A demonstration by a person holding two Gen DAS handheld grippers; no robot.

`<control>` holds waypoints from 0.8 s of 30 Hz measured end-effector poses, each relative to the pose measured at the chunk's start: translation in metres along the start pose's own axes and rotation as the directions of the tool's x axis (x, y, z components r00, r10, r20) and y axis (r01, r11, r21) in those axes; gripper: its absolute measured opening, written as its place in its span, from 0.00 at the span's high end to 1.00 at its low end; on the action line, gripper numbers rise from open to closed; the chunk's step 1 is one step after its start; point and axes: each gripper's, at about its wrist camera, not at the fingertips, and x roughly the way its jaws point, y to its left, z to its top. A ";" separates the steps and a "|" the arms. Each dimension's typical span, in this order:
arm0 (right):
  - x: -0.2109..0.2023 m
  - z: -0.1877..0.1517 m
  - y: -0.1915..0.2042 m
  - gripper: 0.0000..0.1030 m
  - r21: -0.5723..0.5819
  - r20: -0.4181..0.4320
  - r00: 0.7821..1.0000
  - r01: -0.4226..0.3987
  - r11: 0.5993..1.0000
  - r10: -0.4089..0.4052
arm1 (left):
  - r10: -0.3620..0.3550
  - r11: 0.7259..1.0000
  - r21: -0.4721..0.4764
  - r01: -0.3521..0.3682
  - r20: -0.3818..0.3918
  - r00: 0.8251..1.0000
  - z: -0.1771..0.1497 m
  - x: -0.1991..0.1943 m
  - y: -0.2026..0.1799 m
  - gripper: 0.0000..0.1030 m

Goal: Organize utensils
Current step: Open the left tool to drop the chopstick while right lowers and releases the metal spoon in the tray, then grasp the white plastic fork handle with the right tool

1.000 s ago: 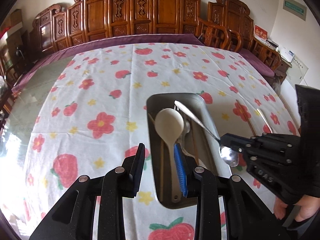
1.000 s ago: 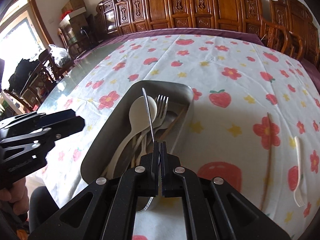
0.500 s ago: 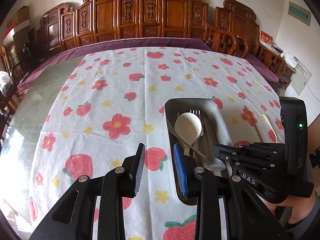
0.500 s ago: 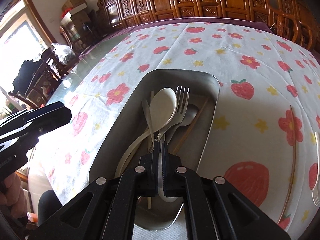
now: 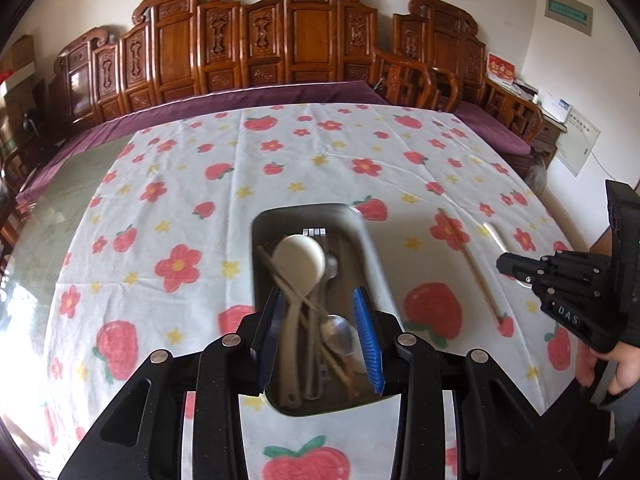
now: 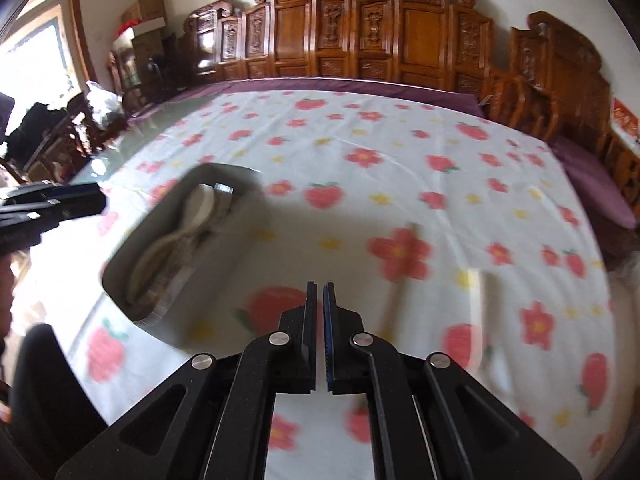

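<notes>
- My left gripper (image 5: 320,332) hangs spread over the tray (image 5: 372,248), nothing pinched.
- Spoons (image 5: 298,260) and fork lie inside the tray.
- My right gripper (image 6: 319,292), pressed together and empty, points right of the tray, likely toward the chopstick (image 5: 470,264) and white spoon (image 5: 494,234) there.

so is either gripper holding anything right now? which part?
Nothing held. Right gripper is nearly closed with nothing between its fingers; left gripper is open above the tray, gripping none of the utensils.
</notes>
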 end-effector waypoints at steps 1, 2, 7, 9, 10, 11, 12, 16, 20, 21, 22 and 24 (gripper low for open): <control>-0.001 -0.005 -0.014 0.89 0.003 -0.008 1.000 0.024 1.000 -0.024 | -0.008 1.000 0.005 0.008 0.001 1.000 0.000 0.001 -0.006 0.67; -0.002 -0.009 -0.026 0.87 0.008 -0.013 0.999 0.047 0.999 -0.047 | -0.015 1.000 0.011 0.015 0.001 1.000 0.001 0.001 -0.013 0.67; 0.006 -0.034 -0.089 0.83 0.061 -0.069 0.991 0.122 0.991 -0.118 | -0.052 0.998 0.038 0.052 -0.005 0.999 -0.001 0.008 -0.045 0.66; 0.015 -0.038 -0.101 0.83 0.074 -0.086 0.989 0.130 0.989 -0.124 | -0.066 0.997 0.048 0.067 -0.017 0.998 -0.003 0.014 -0.059 0.66; 0.019 -0.040 -0.105 0.83 0.074 -0.095 0.987 0.133 0.988 -0.126 | -0.071 0.996 0.053 0.072 -0.023 0.997 -0.003 0.018 -0.064 0.66; 0.024 -0.042 -0.108 0.83 0.072 -0.104 0.987 0.132 0.989 -0.124 | -0.076 0.995 0.059 0.078 -0.029 0.997 -0.004 0.021 -0.070 0.66; 0.026 -0.042 -0.107 0.83 0.070 -0.108 0.986 0.134 0.988 -0.126 | -0.080 0.994 0.066 0.082 -0.035 0.996 -0.005 0.024 -0.075 0.66; 0.044 -0.041 -0.111 0.83 0.059 -0.133 0.984 0.125 0.990 -0.117 | -0.090 0.991 0.089 0.095 -0.058 0.994 -0.007 0.037 -0.097 0.66; 0.061 -0.039 -0.111 0.83 0.047 -0.162 0.980 0.125 0.991 -0.116 | -0.091 0.989 0.111 0.098 -0.071 0.993 -0.007 0.046 -0.112 0.66; 0.063 -0.039 -0.112 0.83 0.046 -0.166 0.979 0.127 0.991 -0.117 | -0.091 0.989 0.112 0.099 -0.076 0.993 -0.006 0.049 -0.115 0.66; 0.064 -0.039 -0.114 0.83 0.048 -0.165 0.979 0.130 0.990 -0.120 | -0.093 0.988 0.113 0.102 -0.079 0.993 -0.006 0.051 -0.116 0.66; 0.064 -0.040 -0.117 0.86 0.058 -0.153 0.982 0.121 0.991 -0.111 | -0.096 0.987 0.122 0.106 -0.085 0.992 -0.006 0.054 -0.123 0.66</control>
